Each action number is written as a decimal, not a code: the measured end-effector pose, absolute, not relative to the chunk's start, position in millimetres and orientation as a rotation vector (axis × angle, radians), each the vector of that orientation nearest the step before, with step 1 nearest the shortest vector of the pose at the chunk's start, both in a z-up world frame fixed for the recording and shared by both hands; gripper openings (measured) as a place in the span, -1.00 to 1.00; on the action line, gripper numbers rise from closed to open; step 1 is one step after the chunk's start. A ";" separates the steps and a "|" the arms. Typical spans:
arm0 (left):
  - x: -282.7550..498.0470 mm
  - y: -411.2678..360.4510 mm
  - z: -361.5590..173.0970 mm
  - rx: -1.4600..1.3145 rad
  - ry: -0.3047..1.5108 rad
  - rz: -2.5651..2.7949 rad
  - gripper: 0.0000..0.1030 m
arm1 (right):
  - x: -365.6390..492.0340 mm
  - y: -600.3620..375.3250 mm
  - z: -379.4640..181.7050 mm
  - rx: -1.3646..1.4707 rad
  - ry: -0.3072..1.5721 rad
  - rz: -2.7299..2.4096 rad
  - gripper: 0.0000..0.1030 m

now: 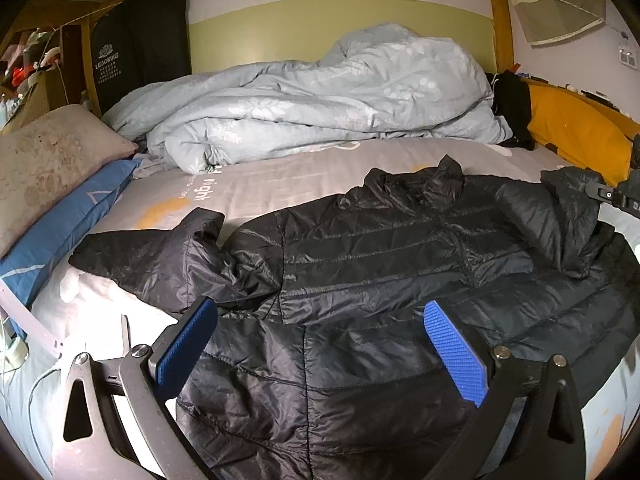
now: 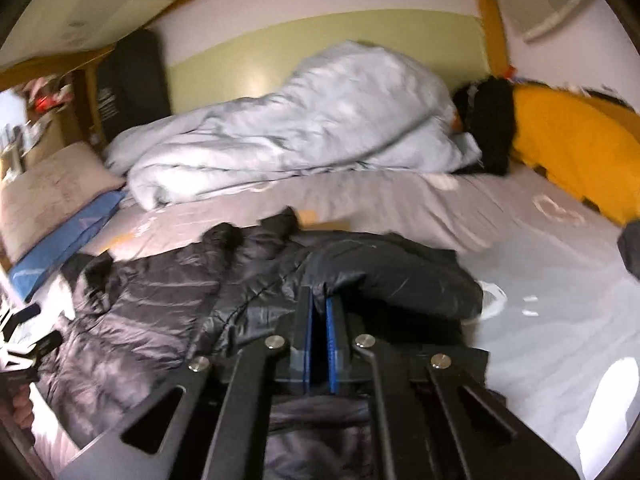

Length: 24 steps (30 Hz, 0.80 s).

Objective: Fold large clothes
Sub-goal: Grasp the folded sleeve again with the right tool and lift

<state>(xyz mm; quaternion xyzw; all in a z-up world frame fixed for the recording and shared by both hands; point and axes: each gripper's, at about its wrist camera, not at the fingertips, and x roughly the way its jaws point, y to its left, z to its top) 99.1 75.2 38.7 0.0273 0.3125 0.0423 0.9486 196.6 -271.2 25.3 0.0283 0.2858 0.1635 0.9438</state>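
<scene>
Nearest the lens in the left wrist view, the left hand-held gripper (image 1: 320, 344) is seen with its two blue pads (image 1: 456, 356) held wide apart, nothing pressed between them, hovering above the lower part of a black quilted jacket (image 1: 380, 264). The jacket is spread across the grey bed sheet (image 1: 280, 172), filling the lower half and right of the frame, with one sleeve (image 1: 152, 256) stretched toward the lower left and its collar bunched near the centre right. At the right edge of the same view, part of the right hand-held gripper (image 1: 612, 196) is visible at the jacket's far sleeve. In the right wrist view, which is blurred, the right hand-held gripper (image 2: 320, 312) is shown at the bottom centre with its pads drawn together and a fold of the jacket (image 2: 168, 312) pinched between them; the fabric is bunched up just beyond the tips. A crumpled pale blue duvet (image 1: 320, 96) is heaped across the upper middle of the frame against a green and white wall. A beige pillow (image 1: 48, 164) and a blue pillow (image 1: 68, 224) are stacked at the left edge. A yellow cushion (image 1: 576, 132) lies at the right, with a dark bundle (image 1: 512, 100) between it and the duvet.
</scene>
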 end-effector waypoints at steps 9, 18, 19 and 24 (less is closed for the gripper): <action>100.7 75.4 38.6 0.038 0.635 0.077 0.99 | 160.8 -199.4 4.7 -0.123 0.704 0.717 -0.91; 98.1 72.2 40.1 0.028 0.629 0.033 0.99 | 154.5 -169.6 -37.4 -0.251 0.857 0.742 -0.91; 98.0 71.4 40.6 0.025 0.627 0.023 0.99 | 156.2 -171.0 -36.2 -0.248 0.856 0.729 -0.90; 99.6 66.3 45.5 -0.011 0.632 -0.024 0.65 | 157.7 -183.5 -21.2 -0.257 0.822 0.634 0.11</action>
